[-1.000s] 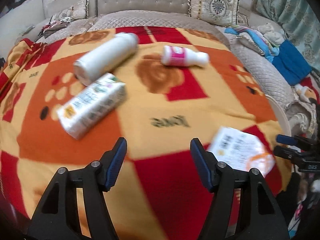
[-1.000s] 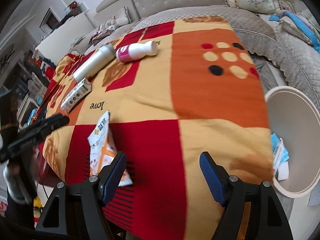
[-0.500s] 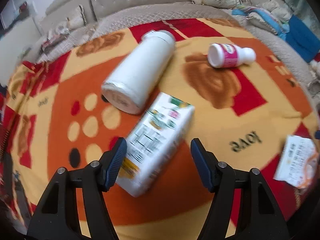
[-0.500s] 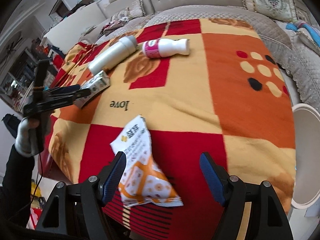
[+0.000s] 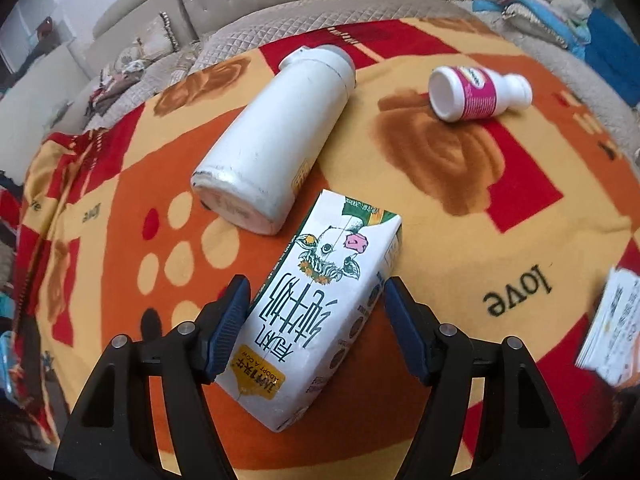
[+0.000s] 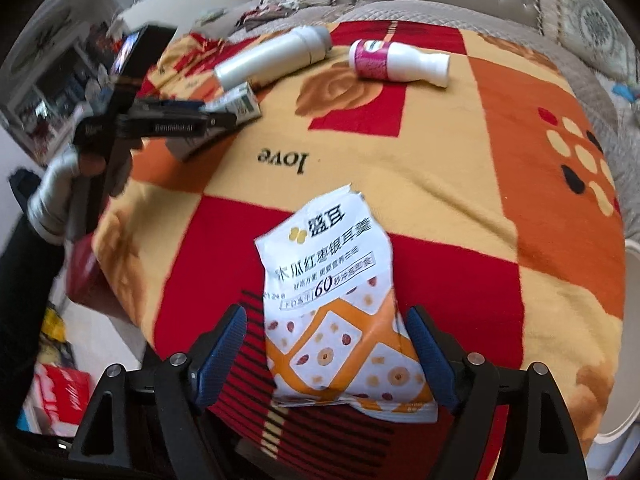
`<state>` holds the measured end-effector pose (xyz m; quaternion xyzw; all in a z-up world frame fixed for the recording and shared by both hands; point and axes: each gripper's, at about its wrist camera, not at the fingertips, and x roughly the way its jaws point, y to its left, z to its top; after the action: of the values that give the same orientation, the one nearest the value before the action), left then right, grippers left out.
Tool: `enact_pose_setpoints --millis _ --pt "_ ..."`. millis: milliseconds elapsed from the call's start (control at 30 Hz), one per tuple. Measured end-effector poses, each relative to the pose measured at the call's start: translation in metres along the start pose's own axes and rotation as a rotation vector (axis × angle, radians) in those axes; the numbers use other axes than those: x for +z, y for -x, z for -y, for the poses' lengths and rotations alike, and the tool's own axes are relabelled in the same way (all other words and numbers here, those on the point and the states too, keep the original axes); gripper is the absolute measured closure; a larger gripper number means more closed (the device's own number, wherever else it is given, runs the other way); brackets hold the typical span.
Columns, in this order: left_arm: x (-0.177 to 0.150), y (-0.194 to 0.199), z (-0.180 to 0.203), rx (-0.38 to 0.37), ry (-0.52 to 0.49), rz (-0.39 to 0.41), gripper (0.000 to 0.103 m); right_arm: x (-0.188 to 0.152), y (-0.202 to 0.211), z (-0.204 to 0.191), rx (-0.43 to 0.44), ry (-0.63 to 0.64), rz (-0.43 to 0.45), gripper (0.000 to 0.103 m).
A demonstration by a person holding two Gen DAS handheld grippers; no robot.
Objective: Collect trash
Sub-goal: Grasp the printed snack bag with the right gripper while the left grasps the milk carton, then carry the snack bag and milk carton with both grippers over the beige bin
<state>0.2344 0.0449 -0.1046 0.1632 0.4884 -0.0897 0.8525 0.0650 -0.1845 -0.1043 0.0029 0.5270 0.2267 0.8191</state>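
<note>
Both grippers have advanced: left gripper (image 5: 316,320) opening astride milk carton (image 5: 320,312); right gripper (image 6: 326,344) opening astride snack packet (image 6: 340,312); neither gripped yet.

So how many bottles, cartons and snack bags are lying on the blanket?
Bottles: 2, the big white bottle and the small pink-label bottle
Cartons: 1, the milk carton
Snack bags: 1, the snack bag
Total: 4
</note>
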Motion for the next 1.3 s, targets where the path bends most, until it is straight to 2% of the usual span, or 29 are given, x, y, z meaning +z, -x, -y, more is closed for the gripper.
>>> enact_pose_setpoints --millis 100,133,167,200,267,300,367,633,1033,1300 --pt "-0.006 0.003 0.006 0.024 -0.009 -0.001 0.036 -0.005 -0.012 -0.006 -0.015 0.036 -0.032 0.022" --pt "-0.008 0.004 0.008 0.029 -0.011 0.001 0.041 -0.006 -0.012 -0.008 -0.034 0.057 -0.013 0.023" --pt "-0.01 0.006 0.01 0.037 -0.01 0.005 0.041 -0.007 -0.013 -0.009 -0.05 0.07 -0.011 0.023" --pt "-0.012 0.009 0.011 0.023 0.0 0.002 0.041 -0.008 -0.013 -0.01 -0.058 0.081 -0.007 0.023" --pt "-0.017 0.015 0.011 -0.018 0.039 0.0 0.041 -0.009 -0.012 -0.007 -0.062 0.078 0.017 0.033" --pt "-0.018 0.018 0.012 -0.035 0.054 -0.002 0.042 -0.009 -0.011 -0.006 -0.067 0.072 0.031 0.035" --pt "-0.024 0.026 0.015 -0.074 0.084 -0.002 0.042 -0.011 -0.009 -0.002 -0.067 0.06 0.049 0.037" --pt "-0.035 0.062 0.051 -0.087 0.134 0.055 0.042 -0.019 0.016 0.015 -0.073 0.006 0.116 0.039" --pt "-0.031 0.084 0.129 -0.12 0.092 0.103 0.043 -0.032 0.041 0.043 -0.093 -0.072 0.165 0.038" --pt "-0.018 0.095 0.178 -0.156 0.068 0.134 0.043 -0.048 0.06 0.076 -0.126 -0.142 0.197 0.038"
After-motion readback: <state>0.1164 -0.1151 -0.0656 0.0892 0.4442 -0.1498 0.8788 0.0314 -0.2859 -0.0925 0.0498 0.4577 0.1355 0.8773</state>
